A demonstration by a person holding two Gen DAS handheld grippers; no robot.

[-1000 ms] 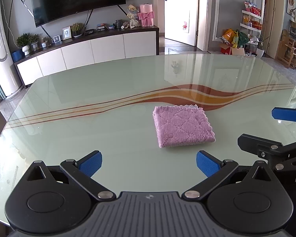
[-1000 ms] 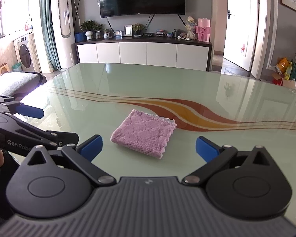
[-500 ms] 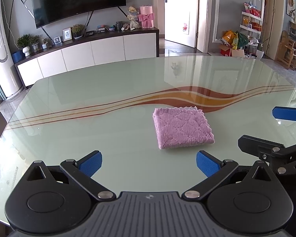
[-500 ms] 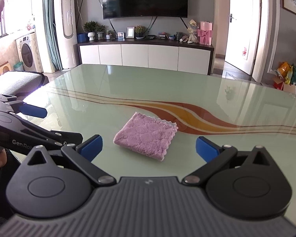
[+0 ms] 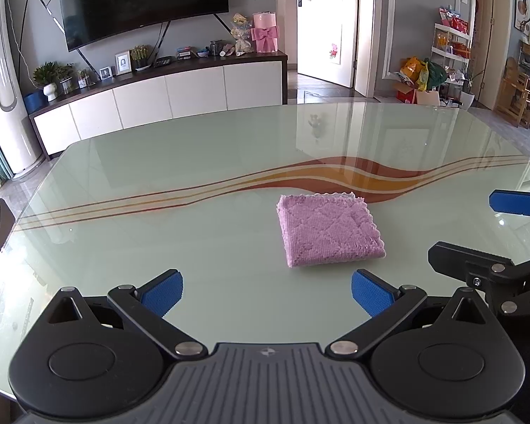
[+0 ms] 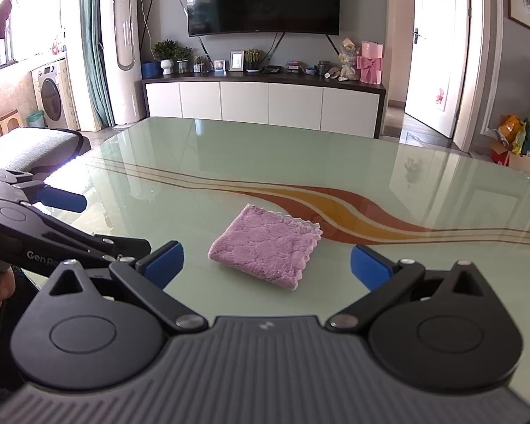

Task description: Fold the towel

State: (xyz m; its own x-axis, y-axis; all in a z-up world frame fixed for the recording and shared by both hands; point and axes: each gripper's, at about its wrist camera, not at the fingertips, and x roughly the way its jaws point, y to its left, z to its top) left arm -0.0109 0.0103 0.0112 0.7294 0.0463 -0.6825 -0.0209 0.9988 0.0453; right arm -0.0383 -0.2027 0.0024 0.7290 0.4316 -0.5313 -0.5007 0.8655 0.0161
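Landmark: the wavy orange-and-red stripe (image 5: 335, 173) that runs across the glass table (image 5: 159, 183); every place below is given against it.

Left gripper (image 5: 266, 291): on the near side of the stripe and well back from it, blue pads (image 5: 162, 291) spread wide with nothing between them, held apart from the cloth.

Towel (image 5: 328, 233): a pink square lying flat on the glass just on the near side of the stripe, its far scalloped edge touching the red band (it looks folded into several layers already, so the task seems close to finished, or one more fold is due).

Right gripper (image 6: 266, 263): also on the near side of the stripe, jaws wide apart and empty, with the towel (image 6: 266, 247) ahead of it and not touched.

Handling: soft quilted terry, light, limp, not fragile; it should sag when lifted by one point and slide easily on the slick glass.

Where to hold: probably the two corners of one edge, one per gripper. The scalloped loose edges show at the far and right sides in the left wrist view; pinching all layers together there should keep the stack from splaying.

Risk: a low, shallow pinch may push the cloth along the glass rather than catch it.
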